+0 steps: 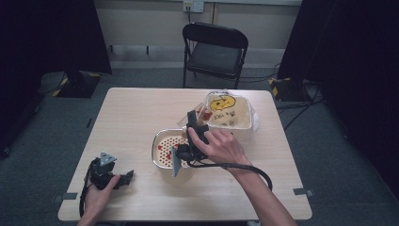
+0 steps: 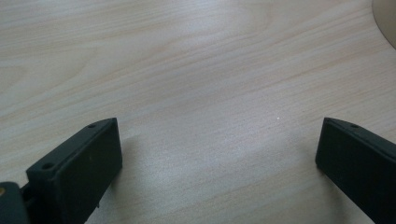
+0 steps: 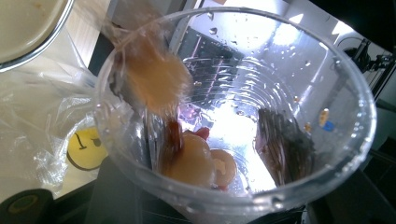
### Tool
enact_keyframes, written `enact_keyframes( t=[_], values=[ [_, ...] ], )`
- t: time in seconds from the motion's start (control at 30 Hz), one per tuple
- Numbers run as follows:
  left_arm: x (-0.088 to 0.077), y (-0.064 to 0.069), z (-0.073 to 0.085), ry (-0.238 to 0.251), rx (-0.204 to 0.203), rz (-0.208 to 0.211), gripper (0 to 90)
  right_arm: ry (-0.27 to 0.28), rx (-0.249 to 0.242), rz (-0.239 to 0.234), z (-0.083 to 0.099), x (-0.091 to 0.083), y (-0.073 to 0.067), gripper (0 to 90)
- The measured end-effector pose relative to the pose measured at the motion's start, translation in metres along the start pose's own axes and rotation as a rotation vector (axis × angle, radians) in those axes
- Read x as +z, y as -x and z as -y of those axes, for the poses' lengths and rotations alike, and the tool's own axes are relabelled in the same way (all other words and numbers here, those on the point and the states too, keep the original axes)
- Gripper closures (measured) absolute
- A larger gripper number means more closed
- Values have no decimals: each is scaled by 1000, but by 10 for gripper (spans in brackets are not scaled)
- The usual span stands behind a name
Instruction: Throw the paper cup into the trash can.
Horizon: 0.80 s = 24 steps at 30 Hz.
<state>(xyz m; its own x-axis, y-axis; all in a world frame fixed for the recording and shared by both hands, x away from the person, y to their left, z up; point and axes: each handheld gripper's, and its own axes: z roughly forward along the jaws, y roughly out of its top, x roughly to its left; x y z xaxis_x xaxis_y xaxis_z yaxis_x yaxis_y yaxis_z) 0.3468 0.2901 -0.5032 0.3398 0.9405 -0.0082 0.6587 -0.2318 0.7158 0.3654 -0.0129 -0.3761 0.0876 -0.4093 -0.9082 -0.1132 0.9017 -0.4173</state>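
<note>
Centre frame, the right gripper [image 1: 192,123] is pinching a clear cup [image 3: 233,107] (tilted); the left gripper [image 2: 217,163], jaws spread, is resting on the table [image 1: 141,113].

High view overlooks the table [image 1: 141,113]; gripper views sit close above it.

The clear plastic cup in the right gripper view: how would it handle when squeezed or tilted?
The clear thin-walled plastic cup probably flexes under a firm squeeze. Droplets on its wall suggest it may be slippery. The pale food pieces inside are few, so it is likely light, and they could slide when it tilts.
</note>
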Motion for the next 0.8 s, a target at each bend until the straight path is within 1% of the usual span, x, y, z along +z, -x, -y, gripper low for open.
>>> enact_keyframes(
  t=[0.17,0.23,0.3,0.33,0.4,0.47,0.5,0.53,0.57,0.63,0.67,0.7,0.8],
  values=[
    [0,0,0,0,0,0,0,10,-103,43,-2,-1,0,473],
    [0,0,0,0,-1,1,0,10,-131,57,-3,-3,-1,474],
    [0,0,0,-3,1,1,0,20,-167,69,-4,-5,-1,475],
    [0,0,0,0,-3,2,0,36,-201,86,-4,-5,-1,476],
    [0,0,0,0,-3,2,0,36,-231,96,-4,-7,0,477],
    [0,0,0,0,-1,1,0,49,-276,125,-5,-8,0,479],
    [0,0,0,0,-3,1,0,61,-291,124,-4,-10,0,480],
    [0,0,0,0,-3,2,0,58,-299,117,-4,-10,2,480],
    [0,0,0,0,-3,1,0,56,-289,124,-3,-10,4,481],
    [0,0,0,0,-3,1,0,52,-288,129,-2,-10,5,482],
    [0,0,0,0,-3,1,0,48,-306,124,-2,-10,5,483],
    [0,0,0,0,-3,1,0,50,-308,120,-2,-11,4,483],
    [0,0,0,-3,0,1,0,49,-272,118,-1,-9,5,483]
  ],
)
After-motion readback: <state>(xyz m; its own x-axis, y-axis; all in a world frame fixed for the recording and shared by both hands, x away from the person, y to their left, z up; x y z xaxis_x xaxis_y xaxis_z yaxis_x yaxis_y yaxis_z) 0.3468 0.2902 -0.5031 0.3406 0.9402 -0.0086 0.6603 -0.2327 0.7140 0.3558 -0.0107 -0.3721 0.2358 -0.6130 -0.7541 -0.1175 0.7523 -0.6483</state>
